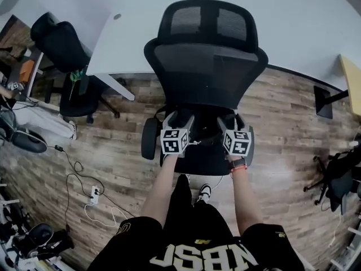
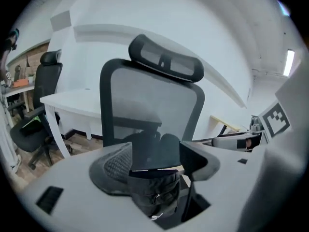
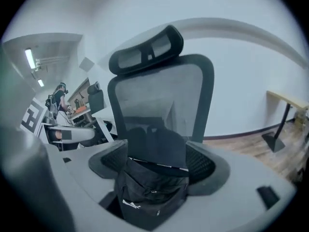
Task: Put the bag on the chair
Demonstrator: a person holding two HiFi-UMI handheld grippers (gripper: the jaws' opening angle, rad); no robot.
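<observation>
One black bag [image 3: 152, 190] is held up between two grippers at the 12 o'clock side of the person, directly before the mesh office chair [image 1: 206, 66]. In the head view its dark fabric cannot be told apart from the dark seat, so whether it rests on the seat cannot be told. Left gripper [image 2: 154, 158]: jaws spread wide and clamped on the bag's fabric, which fills the gap between them, with a pale zip pull showing at the lower edge. Right gripper [image 3: 157, 161]: jaws likewise spread wide, with the bag's bulk pressed against both mesh pads [image 3: 207, 166] and small white print on its lower face. Both grippers point at the chair's backrest, the left at 11 o'clock of the bag and the right at 1 o'clock. Count: one bag, two grippers, two office chairs clearly made out. The bag appears zipped; its contents cannot be seen. Outward, in the head view, a white desk [image 1: 113, 44] stands at 11 o'clock and the second black chair [image 1: 65, 49] at 10 o'clock beside it. A white power strip [image 1: 94, 195] with trailing cable lies on the wooden floor [image 1: 282, 129] at 8 o'clock, and a yellow tabletop edge [image 1: 352, 83] shows at 3 o'clock.
</observation>
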